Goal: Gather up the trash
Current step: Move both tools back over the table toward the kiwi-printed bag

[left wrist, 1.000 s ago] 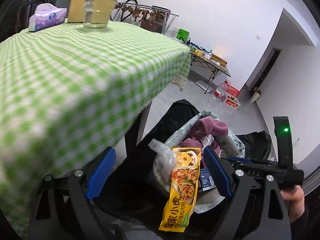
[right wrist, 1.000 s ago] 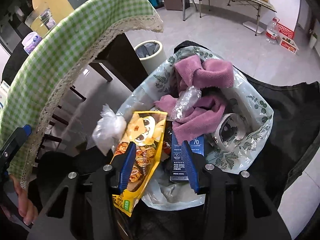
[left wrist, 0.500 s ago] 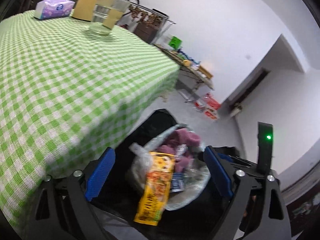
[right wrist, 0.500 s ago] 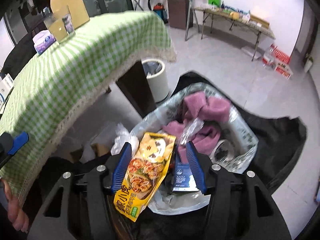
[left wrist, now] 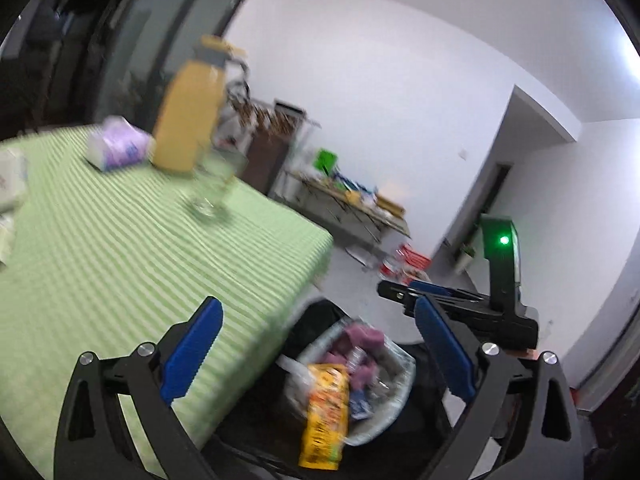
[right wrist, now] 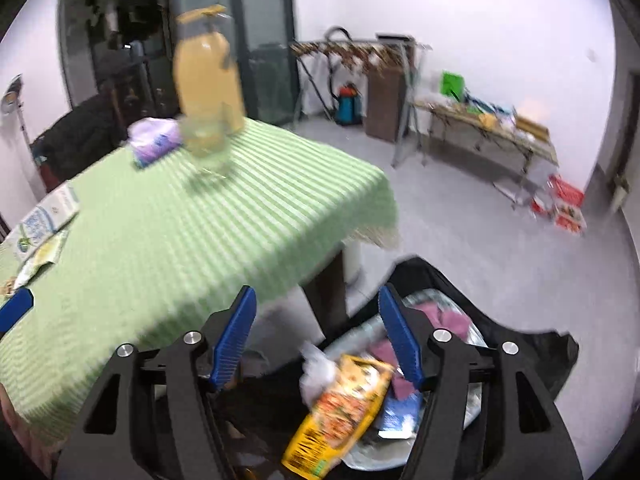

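At the left of both views, the green-checked surface [right wrist: 200,240] carries a juice bottle [right wrist: 208,76], a glass [right wrist: 206,140] and a tissue pack [right wrist: 154,140], upright and well clear of the edge. Leaflets [right wrist: 40,216] lie at its far left. The left gripper [left wrist: 316,354] is held wide open and empty. The right gripper's [right wrist: 316,332] jaws have just been opening, with nothing between them. At lower right, the trash bag [right wrist: 500,328] gapes on the floor beside the surface, so trash drops straight in; a yellow snack packet [right wrist: 340,412] overhangs its rim.

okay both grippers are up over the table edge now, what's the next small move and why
Probably swing the open, empty left gripper toward the paper scraps at the green tablecloth's near edge; they look like remaining trash, while the yellow snack packet already lies in the bag.
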A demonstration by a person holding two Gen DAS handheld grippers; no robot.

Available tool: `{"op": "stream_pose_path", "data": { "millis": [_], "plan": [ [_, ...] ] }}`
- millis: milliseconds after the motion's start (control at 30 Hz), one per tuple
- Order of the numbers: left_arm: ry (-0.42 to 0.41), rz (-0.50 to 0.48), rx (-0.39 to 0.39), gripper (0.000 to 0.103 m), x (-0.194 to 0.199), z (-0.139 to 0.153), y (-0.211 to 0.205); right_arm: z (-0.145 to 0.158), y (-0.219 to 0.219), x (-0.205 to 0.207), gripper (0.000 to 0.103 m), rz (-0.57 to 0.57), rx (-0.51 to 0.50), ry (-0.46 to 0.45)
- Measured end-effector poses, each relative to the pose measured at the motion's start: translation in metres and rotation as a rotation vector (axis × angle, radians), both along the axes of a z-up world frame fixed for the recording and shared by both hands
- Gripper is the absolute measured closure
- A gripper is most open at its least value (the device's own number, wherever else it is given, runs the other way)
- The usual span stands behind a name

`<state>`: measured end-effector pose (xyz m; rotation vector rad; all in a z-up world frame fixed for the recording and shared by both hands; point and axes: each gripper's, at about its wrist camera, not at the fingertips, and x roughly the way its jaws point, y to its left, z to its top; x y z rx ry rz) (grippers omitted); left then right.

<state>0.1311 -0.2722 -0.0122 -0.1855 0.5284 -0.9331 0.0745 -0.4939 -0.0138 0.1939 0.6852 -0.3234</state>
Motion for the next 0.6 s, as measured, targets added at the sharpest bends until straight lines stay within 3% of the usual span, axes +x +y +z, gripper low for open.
{"op": "stream_pose_path", "data": {
  "millis": [100,200,367,467,600],
  "plan": [
    [-0.067,0.097,0.025,0.008,0.007,0.012,0.037,0.012,0.025,0.012,0.038,0.054,-0.014,-0.028],
    [-0.083,0.174,0.034,0.008,0.016,0.019,0.07,0.021,0.059,0.028,0.038,0.129,-0.029,-0.047],
    [-0.028,0.302,0.013,0.008,0.033,0.021,0.138,0.022,0.121,0.061,0.038,0.259,-0.047,-0.043],
    [-0.001,0.403,0.05,0.008,0.044,0.018,0.174,0.018,0.159,0.078,0.038,0.347,-0.079,-0.034],
    [0.147,0.553,0.021,0.008,0.074,0.0,0.236,0.011,0.199,0.1,0.038,0.463,-0.032,-0.031]
  ]
}}
